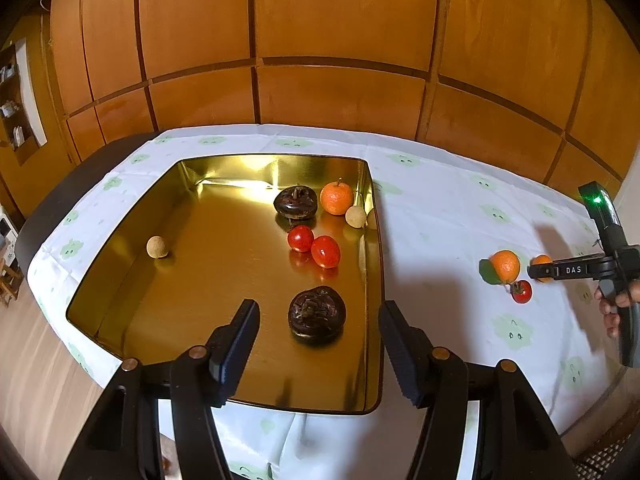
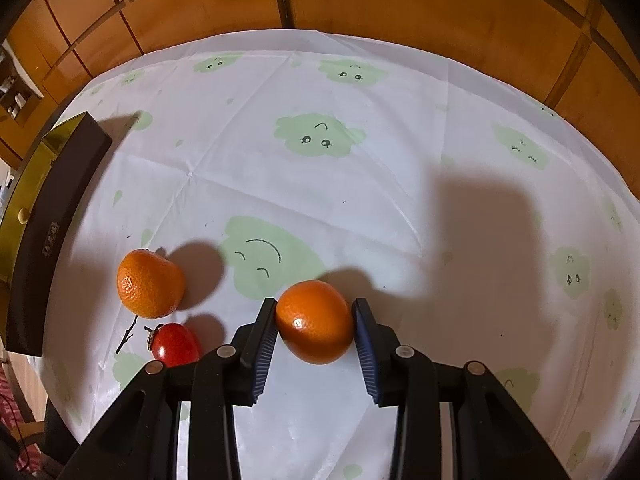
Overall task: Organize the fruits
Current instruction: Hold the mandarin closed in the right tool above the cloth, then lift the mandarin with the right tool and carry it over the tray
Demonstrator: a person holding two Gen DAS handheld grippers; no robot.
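A gold tin tray (image 1: 120, 264) lies on the table and holds two dark wrinkled fruits (image 1: 317, 313), two red tomatoes (image 1: 325, 251), a mandarin (image 1: 337, 197) and small beige round fruits (image 1: 157, 247). My left gripper (image 1: 318, 332) is open and empty, above the tray's near end over one dark fruit. My right gripper (image 2: 315, 312) is shut on a mandarin (image 2: 315, 322) at the cloth; it also shows in the left wrist view (image 1: 534, 271). Another mandarin (image 2: 150, 283) and a red tomato (image 2: 176, 345) lie on the cloth to its left.
The table has a white cloth (image 2: 320, 184) with green cloud faces. Wooden panels (image 1: 320, 40) stand behind it. The tray's dark outer wall (image 2: 48, 232) is at the left in the right wrist view. A small twig (image 2: 127, 334) lies by the tomato.
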